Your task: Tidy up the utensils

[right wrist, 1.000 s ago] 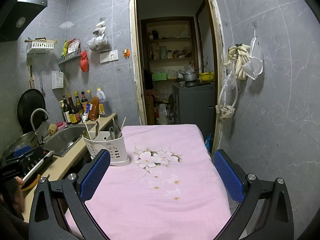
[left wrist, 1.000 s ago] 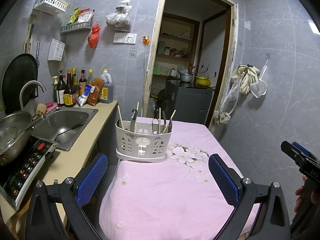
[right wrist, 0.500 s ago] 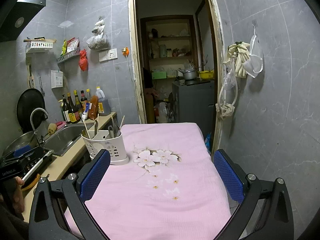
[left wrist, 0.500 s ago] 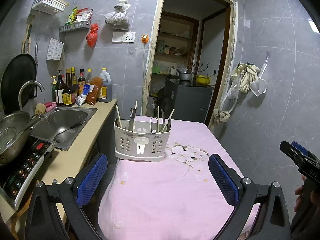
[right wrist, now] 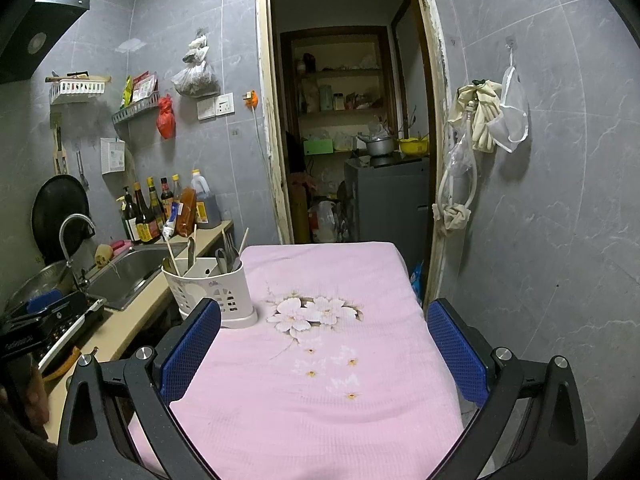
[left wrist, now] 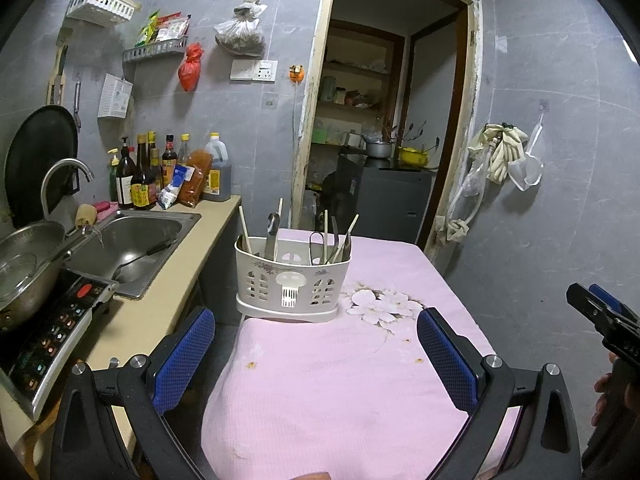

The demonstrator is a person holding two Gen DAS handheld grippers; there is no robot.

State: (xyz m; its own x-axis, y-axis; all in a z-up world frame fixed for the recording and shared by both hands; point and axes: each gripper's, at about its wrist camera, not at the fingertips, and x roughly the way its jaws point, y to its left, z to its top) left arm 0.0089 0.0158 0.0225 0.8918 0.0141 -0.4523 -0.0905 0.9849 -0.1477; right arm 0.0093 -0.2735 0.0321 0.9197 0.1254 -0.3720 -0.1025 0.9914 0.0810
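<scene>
Since prior frames: left gripper (left wrist: pixel 314 354) edged nearer utensil caddy (left wrist: pixel 293 280), now at 12 o'clock on pink tablecloth (left wrist: pixel 340 380). Both grippers, right (right wrist: pixel 324 350) included, spread wide, empty. Chopsticks (left wrist: pixel 245 230): light, stiff, slick; pinch upper shafts

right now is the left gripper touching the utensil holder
Apart. In the left wrist view the left gripper is open over bare pink cloth, and the utensil holder stands beyond its fingertips with cloth visible between.

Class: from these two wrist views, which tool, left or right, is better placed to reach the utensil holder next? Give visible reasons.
Left, probably. The left tool faces the utensil holder nearly head-on; for the right tool it sits off to the left side. Both are open, empty.
</scene>
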